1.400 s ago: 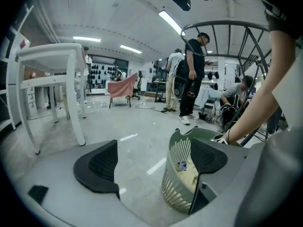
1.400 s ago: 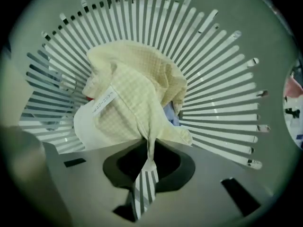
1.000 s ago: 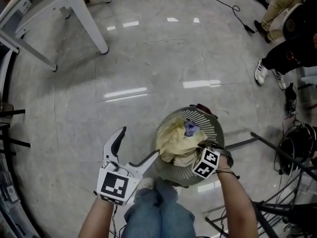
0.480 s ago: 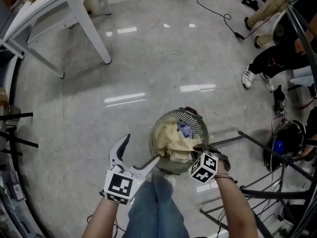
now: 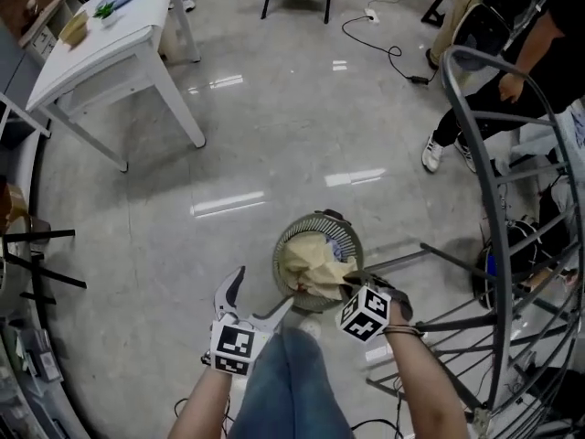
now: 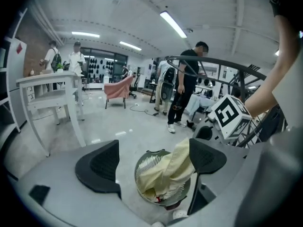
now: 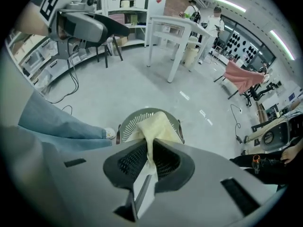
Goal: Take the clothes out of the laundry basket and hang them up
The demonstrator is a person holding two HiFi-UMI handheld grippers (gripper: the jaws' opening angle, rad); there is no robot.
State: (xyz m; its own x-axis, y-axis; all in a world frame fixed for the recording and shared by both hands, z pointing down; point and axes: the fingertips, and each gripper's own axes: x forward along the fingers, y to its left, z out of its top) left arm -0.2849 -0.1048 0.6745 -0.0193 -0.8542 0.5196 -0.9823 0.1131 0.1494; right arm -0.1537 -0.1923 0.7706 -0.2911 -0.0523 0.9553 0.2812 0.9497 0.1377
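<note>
A round slatted laundry basket (image 5: 343,230) stands on the floor in front of my legs. A pale yellow garment (image 5: 313,265) trails up out of it, and something bluish lies deeper inside. My right gripper (image 5: 351,280) is shut on a fold of this garment (image 7: 155,125), which hangs from the jaws down to the basket (image 7: 127,123). My left gripper (image 5: 263,289) is open beside the basket's left side, with nothing between its fingers. In the left gripper view the left gripper (image 6: 151,162) frames the basket (image 6: 144,161) and the lifted garment (image 6: 173,169), apart from both.
A grey tubular drying rack (image 5: 494,227) stands at the right, its legs reaching towards the basket. A white table (image 5: 110,26) is at the far left. A person (image 5: 484,71) stands at the upper right by a floor cable (image 5: 375,35). Dark stands (image 5: 37,263) line the left edge.
Both grippers have risen. The right one has drawn the yellow garment further up out of the basket. The basket looks smaller and the rack has come into view.
</note>
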